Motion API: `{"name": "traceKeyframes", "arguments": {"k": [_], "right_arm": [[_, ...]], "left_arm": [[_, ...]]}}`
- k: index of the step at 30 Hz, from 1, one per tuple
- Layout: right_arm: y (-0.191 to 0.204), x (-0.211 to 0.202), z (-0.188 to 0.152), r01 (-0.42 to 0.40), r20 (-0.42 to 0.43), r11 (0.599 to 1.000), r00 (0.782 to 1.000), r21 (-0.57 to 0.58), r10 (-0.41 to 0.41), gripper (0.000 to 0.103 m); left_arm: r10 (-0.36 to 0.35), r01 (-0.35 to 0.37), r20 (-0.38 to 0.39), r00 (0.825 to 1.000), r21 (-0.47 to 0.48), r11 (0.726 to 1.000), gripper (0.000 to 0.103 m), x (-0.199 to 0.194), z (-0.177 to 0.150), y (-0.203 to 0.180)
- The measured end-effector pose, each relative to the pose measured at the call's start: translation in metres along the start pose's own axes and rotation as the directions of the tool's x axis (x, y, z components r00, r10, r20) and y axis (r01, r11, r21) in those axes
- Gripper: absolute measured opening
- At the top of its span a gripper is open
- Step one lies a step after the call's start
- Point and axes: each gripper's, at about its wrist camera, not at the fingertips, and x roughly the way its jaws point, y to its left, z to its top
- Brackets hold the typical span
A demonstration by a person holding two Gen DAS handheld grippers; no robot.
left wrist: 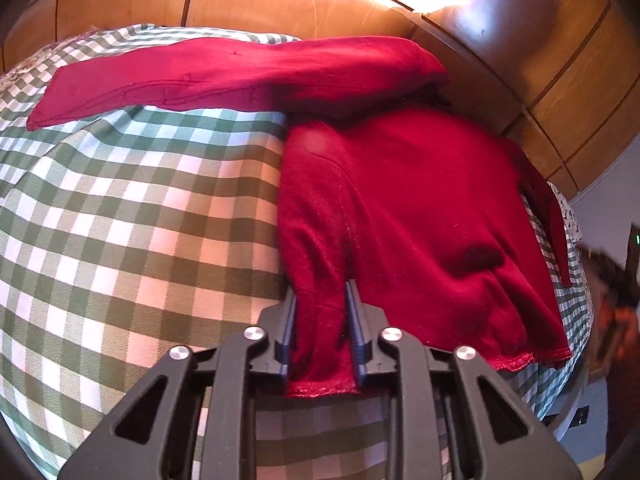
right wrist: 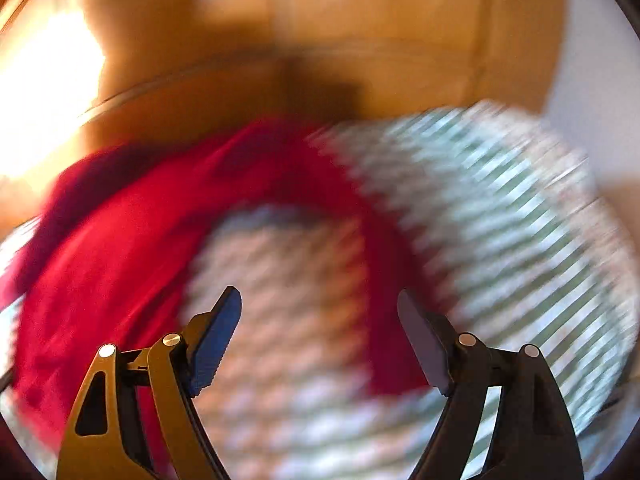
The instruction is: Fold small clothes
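Left wrist view: hem of the soft red fleece garment (left wrist: 400, 208) is being clamped by the left gripper (left wrist: 322, 340), for folding.
Right wrist view: right gripper (right wrist: 320, 340) is being held released, empty, over the green-checked cloth (right wrist: 280, 320) beside the garment.

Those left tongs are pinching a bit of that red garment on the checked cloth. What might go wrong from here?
1. The left tongs pinch only a narrow bunch of the red garment near its hem, so it may slip out when lifted.
2. The long red sleeve lies stretched out across the checked cloth; a pull may drag it crooked and spoil the fold.
3. The right tongs are open and hold nothing, so the far side has no support.
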Motion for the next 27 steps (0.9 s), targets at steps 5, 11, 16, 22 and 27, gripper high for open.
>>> {"name": "traceKeyframes", "arguments": {"k": [5, 11, 16, 22, 27], "right_arm": [[0.057, 0.003, -0.081, -0.227, -0.198, 0.974, 0.954, 0.013, 0.225, 0.068], [0.106, -0.019, -0.112, -0.229, -0.205, 0.965, 0.958, -0.124, 0.201, 0.008], [0.086, -0.080, -0.093, -0.209, -0.080, 0.967, 0.977, -0.148, 0.199, 0.007], [0.034, -0.103, -0.110, -0.143, -0.095, 0.977, 0.987, -0.156, 0.129, 0.007], [0.032, -0.073, -0.154, -0.062, -0.193, 0.982, 0.981, -0.181, 0.026, 0.008]], "left_arm": [[-0.001, 0.001, 0.038, 0.999, 0.002, 1.000, 0.011, -0.013, -0.005, -0.003], [-0.047, 0.046, 0.096, 0.994, 0.013, 0.999, 0.010, -0.047, -0.014, -0.006], [-0.107, 0.105, 0.103, 0.989, 0.018, 0.994, 0.010, -0.082, -0.028, -0.009], [-0.144, 0.144, -0.002, 0.990, 0.013, 0.989, 0.010, -0.089, -0.084, -0.022], [-0.075, 0.072, -0.033, 0.997, -0.082, 0.994, 0.032, -0.077, -0.096, 0.006]]}}
